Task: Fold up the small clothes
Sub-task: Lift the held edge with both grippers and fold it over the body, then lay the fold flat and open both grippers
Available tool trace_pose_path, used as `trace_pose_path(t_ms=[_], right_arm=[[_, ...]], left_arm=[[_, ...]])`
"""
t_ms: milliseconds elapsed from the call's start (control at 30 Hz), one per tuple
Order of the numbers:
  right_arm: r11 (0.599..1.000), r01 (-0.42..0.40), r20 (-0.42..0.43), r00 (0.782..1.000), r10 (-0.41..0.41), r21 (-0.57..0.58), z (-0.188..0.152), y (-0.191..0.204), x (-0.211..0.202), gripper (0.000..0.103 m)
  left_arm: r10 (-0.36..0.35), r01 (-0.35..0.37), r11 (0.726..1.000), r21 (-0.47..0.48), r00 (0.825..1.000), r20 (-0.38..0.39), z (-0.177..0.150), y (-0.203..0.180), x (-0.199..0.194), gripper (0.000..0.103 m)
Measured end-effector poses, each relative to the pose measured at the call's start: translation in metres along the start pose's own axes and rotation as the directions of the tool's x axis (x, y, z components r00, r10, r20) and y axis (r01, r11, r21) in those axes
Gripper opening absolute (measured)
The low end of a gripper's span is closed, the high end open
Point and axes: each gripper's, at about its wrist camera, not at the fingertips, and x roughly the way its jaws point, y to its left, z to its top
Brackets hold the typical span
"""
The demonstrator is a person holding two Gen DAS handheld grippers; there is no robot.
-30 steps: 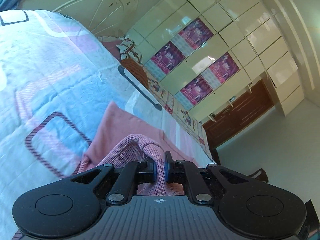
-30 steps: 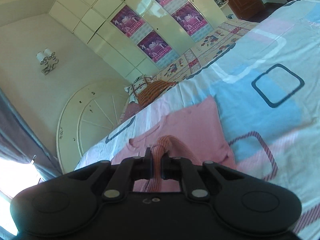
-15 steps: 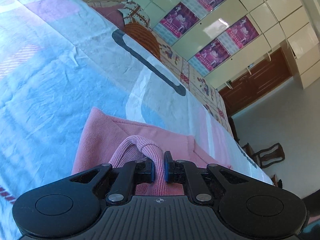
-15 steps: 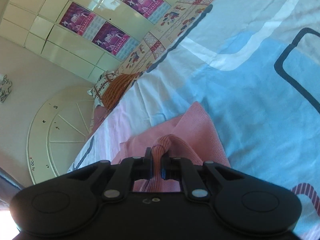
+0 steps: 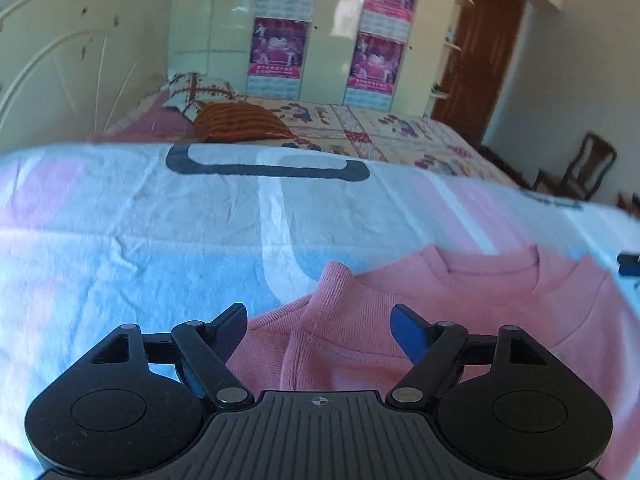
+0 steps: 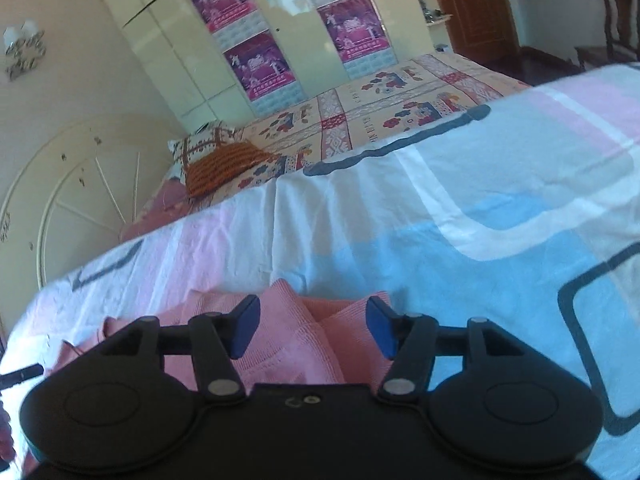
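Both grippers, clamped a second ago on bunched folds of a pink knit sweater (image 5: 420, 320), have just been opening, and the garment now lies released on the bed. Its ribbed cuff and hem rest between the spread pads without being pinched.

Largest in view, a cotton bedsheet (image 5: 160, 232) printed with pale blue, pink and white blocks and dark rounded outlines fills the middle of both frames, creased in fine wrinkles. Beyond it, at 12 o'clock, stands a glossy cream wardrobe (image 5: 332, 40) with magenta posters on its panels; a second bed under a floral patchwork quilt (image 5: 380, 128) sits before it. A curved white headboard (image 6: 72, 200) with radiating spokes occupies 9 o'clock in the right wrist view. A brown wooden door (image 5: 484, 60) shows at 1 o'clock, a dark wooden chair (image 5: 580, 172) at 3 o'clock.

The sweater spreads flat at 5 o'clock in the left wrist view, round collar uppermost, one ribbed sleeve folded across its body. An orange striped cushion (image 5: 240, 124) lies at 11 o'clock by a patterned pillow (image 5: 192, 88).

The left gripper (image 5: 320, 328) holds its blue-padded jaws wide apart over the sleeve. The right gripper (image 6: 312, 328) is likewise parted above a raised fold.
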Motion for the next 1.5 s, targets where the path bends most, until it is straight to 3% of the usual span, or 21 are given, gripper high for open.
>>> trace_pose_path(t_ms=[100,133,200,233,267,300,367,433,500,567,800,933,1000,1033,1067,1100,1167,1233,1333,1400,1500], right_arm=[[0.99,0.036,-0.049,0.998,-0.042,-0.134,-0.001,0.019,0.016,0.057],[0.982,0.05,-0.062,0.996,-0.062,-0.18,-0.004,0.024,0.021,0.054],[0.958,0.084,-0.106,0.988,-0.117,-0.276,-0.01,0.035,0.032,0.039],[0.942,0.101,-0.111,0.983,-0.143,-0.32,-0.014,0.041,0.035,0.04],[0.929,0.101,-0.097,0.985,-0.145,-0.356,-0.017,0.047,0.034,0.026],[0.922,0.094,-0.095,0.986,-0.139,-0.377,-0.018,0.051,0.032,0.01],[0.913,0.11,-0.036,0.99,-0.134,-0.394,-0.019,0.056,0.022,0.009],[0.931,0.113,0.09,0.992,-0.087,-0.347,-0.014,0.052,-0.001,0.009],[0.95,0.123,0.137,0.987,-0.086,-0.288,-0.012,0.042,-0.009,0.009],[0.949,0.145,0.091,0.988,-0.124,-0.279,-0.014,0.039,0.005,0.009],[0.946,0.185,0.087,0.982,-0.168,-0.264,-0.016,0.038,0.024,0.009],[0.941,0.218,0.048,0.976,-0.213,-0.259,-0.024,0.034,0.038,0.011],[0.941,0.232,0.038,0.972,-0.23,-0.245,-0.022,0.037,0.04,0.017],[0.943,0.239,0.034,0.971,-0.238,-0.232,-0.02,0.038,0.039,0.021],[0.94,0.254,0.041,0.967,-0.251,-0.226,-0.018,0.04,0.035,0.034],[0.939,0.255,0.066,0.967,-0.246,-0.231,-0.018,0.045,0.027,0.043],[0.947,0.185,0.086,0.982,-0.168,-0.261,-0.022,0.057,0.014,0.043],[0.947,0.051,0.019,0.999,-0.047,-0.319,-0.032,0.078,0.015,0.041],[0.884,-0.111,-0.085,0.993,0.081,-0.454,-0.055,0.124,0.029,0.039],[0.838,-0.162,-0.133,0.985,0.107,-0.522,-0.068,0.15,0.036,0.04],[0.805,-0.162,-0.139,0.985,0.1,-0.571,-0.074,0.161,0.039,0.039]], left_arm=[[0.006,-0.001,0.995,0.098,0.999,-0.043,0.005,-0.01,0.014,0.061],[0.018,-0.009,0.992,0.124,0.997,-0.07,0.005,-0.014,0.021,0.048],[0.031,-0.02,0.99,0.143,0.996,-0.079,0.003,-0.019,0.029,0.042],[0.026,-0.016,0.989,0.146,0.997,-0.066,0.002,-0.021,0.028,0.023],[0.019,-0.011,0.989,0.146,0.998,-0.056,0.002,-0.022,0.027,0.008],[0.03,-0.027,0.989,0.142,0.999,-0.021,-0.001,-0.025,0.021,0.008],[0.04,-0.049,0.995,0.082,0.993,0.108,-0.007,-0.023,0.0,0.007],[0.078,-0.072,0.997,-0.042,0.98,0.183,-0.011,-0.01,-0.016,0.007],[0.097,-0.075,0.987,-0.14,0.982,0.162,-0.015,0.004,-0.01,0.007],[0.107,-0.085,0.983,-0.161,0.985,0.134,-0.015,0.006,0.001,0.007],[0.145,-0.128,0.984,-0.12,0.979,0.141,-0.003,-0.001,0.01,0.007],[0.161,-0.16,0.986,-0.052,0.987,0.02,-0.01,-0.006,0.038,0.009],[0.19,-0.189,0.982,-0.027,0.981,0.041,-0.012,-0.01,0.036,0.017],[0.204,-0.203,0.979,-0.037,0.978,0.042,-0.01,-0.01,0.032,0.034],[0.218,-0.215,0.975,-0.051,0.975,0.051,-0.009,-0.01,0.023,0.052],[0.217,-0.212,0.975,-0.061,0.973,0.08,-0.008,-0.012,0.013,0.055],[0.14,-0.133,0.989,-0.062,0.982,0.129,-0.008,-0.027,-0.008,0.055],[0.024,-0.026,1.0,0.012,0.992,0.127,-0.011,-0.058,-0.014,0.055],[-0.117,0.103,0.984,0.148,0.989,0.091,-0.02,-0.111,-0.01,0.055],[-0.113,0.097,0.971,0.219,0.992,0.06,-0.025,-0.133,-0.003,0.055],[-0.045,0.035,0.982,0.185,0.998,0.047,-0.027,-0.119,0.001,0.055]])
